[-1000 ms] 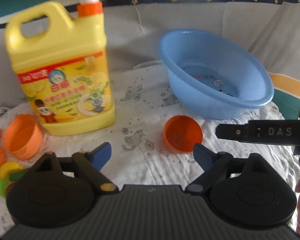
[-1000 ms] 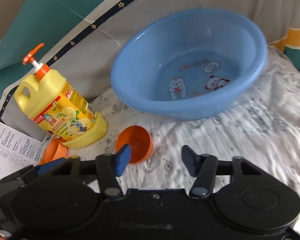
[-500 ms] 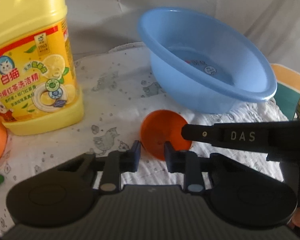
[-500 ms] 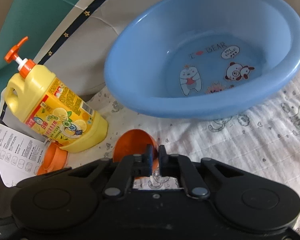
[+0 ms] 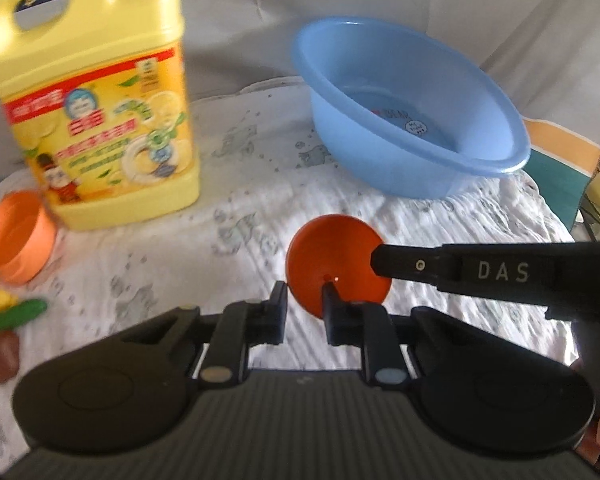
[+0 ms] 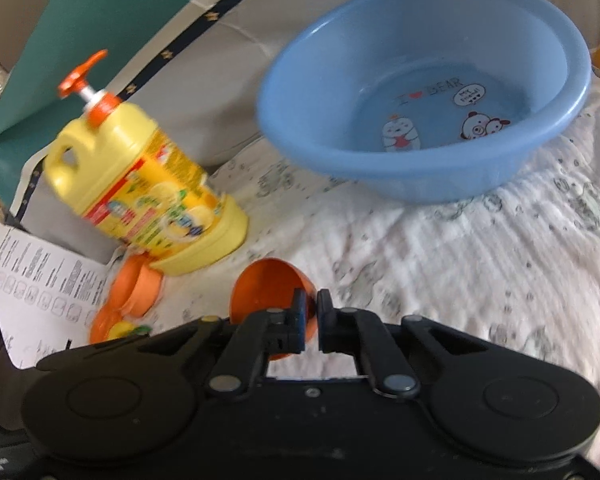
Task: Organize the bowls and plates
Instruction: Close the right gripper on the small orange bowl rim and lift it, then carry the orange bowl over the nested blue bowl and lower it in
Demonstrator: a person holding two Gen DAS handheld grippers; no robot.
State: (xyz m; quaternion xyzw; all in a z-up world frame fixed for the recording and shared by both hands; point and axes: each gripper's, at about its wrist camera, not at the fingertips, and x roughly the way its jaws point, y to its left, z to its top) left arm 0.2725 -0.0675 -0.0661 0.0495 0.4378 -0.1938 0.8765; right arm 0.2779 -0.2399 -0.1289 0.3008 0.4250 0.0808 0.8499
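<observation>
While pinched at its rim from 2 sides, small orange bowl (image 5: 332, 264) tipped on edge over white printed cloth (image 5: 236, 240), just in front of blue basin (image 5: 412, 108). Left gripper (image 5: 305, 307) narrowed onto near rim; right gripper (image 6: 309, 312) clamped on opposite rim. Yellow detergent jug (image 5: 100, 112) upright at left.

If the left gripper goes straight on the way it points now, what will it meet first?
Most likely the small orange bowl: the left gripper is shut on its near rim already. Beyond it lie the white cloth and the blue basin; depth is unclear.
</observation>
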